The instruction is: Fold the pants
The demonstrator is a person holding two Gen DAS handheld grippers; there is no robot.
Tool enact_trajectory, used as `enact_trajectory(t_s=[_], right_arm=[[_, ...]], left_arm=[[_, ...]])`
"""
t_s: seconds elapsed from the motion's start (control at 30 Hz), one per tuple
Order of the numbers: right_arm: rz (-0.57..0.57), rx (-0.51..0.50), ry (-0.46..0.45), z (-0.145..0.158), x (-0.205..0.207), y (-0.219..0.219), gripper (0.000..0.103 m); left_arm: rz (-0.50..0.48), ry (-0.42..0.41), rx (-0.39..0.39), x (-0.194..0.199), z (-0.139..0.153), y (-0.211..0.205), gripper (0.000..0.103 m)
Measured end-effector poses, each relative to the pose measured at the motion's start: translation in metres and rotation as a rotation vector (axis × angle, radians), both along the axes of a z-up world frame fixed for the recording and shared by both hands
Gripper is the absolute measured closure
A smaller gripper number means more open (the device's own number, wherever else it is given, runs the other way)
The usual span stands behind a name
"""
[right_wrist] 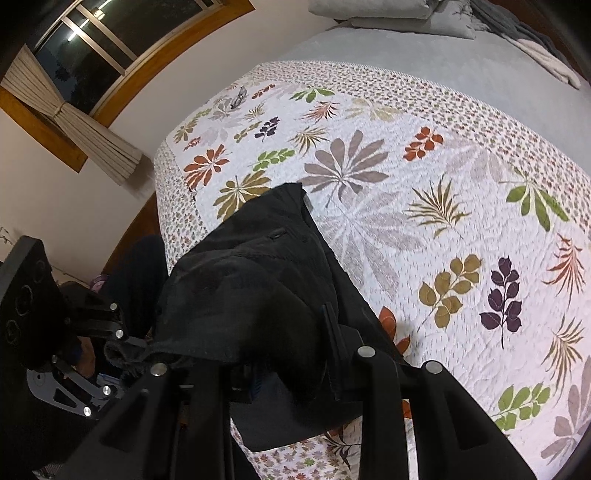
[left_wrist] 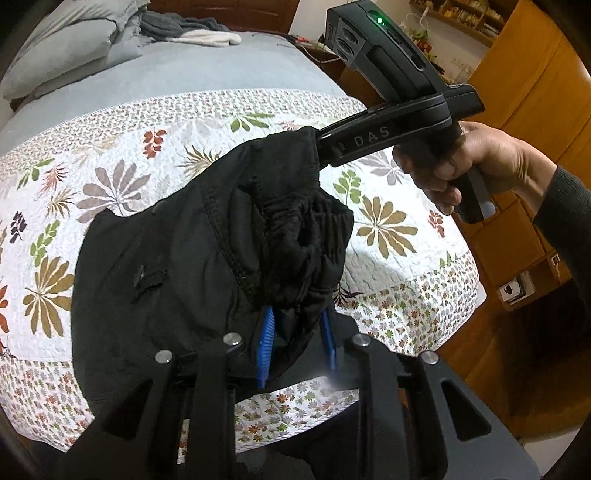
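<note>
Black pants (left_wrist: 177, 258) hang lifted above a bed with a floral quilt (left_wrist: 110, 155). My left gripper (left_wrist: 295, 332), with blue finger pads, is shut on the bunched elastic waistband near the camera. My right gripper (left_wrist: 321, 147) shows in the left wrist view, held by a hand, shut on another part of the waistband higher up and farther away. In the right wrist view the black pants (right_wrist: 251, 280) drape over my right gripper (right_wrist: 295, 365) and trail onto the quilt (right_wrist: 406, 184); its fingertips are mostly hidden by cloth. The left gripper (right_wrist: 122, 350) shows at the lower left.
Grey pillows (left_wrist: 66, 48) and a grey and white blanket (left_wrist: 192, 31) lie at the head of the bed. Wooden cabinets (left_wrist: 535, 92) stand to the right of the bed. A window with a tied curtain (right_wrist: 92, 129) is on the wall to the left.
</note>
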State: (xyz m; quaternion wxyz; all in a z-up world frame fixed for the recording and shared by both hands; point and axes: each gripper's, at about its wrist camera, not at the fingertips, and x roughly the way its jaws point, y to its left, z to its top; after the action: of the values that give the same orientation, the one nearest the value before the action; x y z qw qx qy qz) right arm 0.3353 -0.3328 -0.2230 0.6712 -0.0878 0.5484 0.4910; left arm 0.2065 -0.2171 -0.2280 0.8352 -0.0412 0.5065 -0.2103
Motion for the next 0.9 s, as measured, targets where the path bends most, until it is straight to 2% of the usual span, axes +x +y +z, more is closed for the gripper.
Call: enact_trajectory(t_s=[0.9], right_arm=[[0.026,-0.052,-0.06,-0.059,-0.007,-0.03,0.075]], left_arm=[[-0.068,0.114,0.06,0.012,-0.066,-0.036,0.082]])
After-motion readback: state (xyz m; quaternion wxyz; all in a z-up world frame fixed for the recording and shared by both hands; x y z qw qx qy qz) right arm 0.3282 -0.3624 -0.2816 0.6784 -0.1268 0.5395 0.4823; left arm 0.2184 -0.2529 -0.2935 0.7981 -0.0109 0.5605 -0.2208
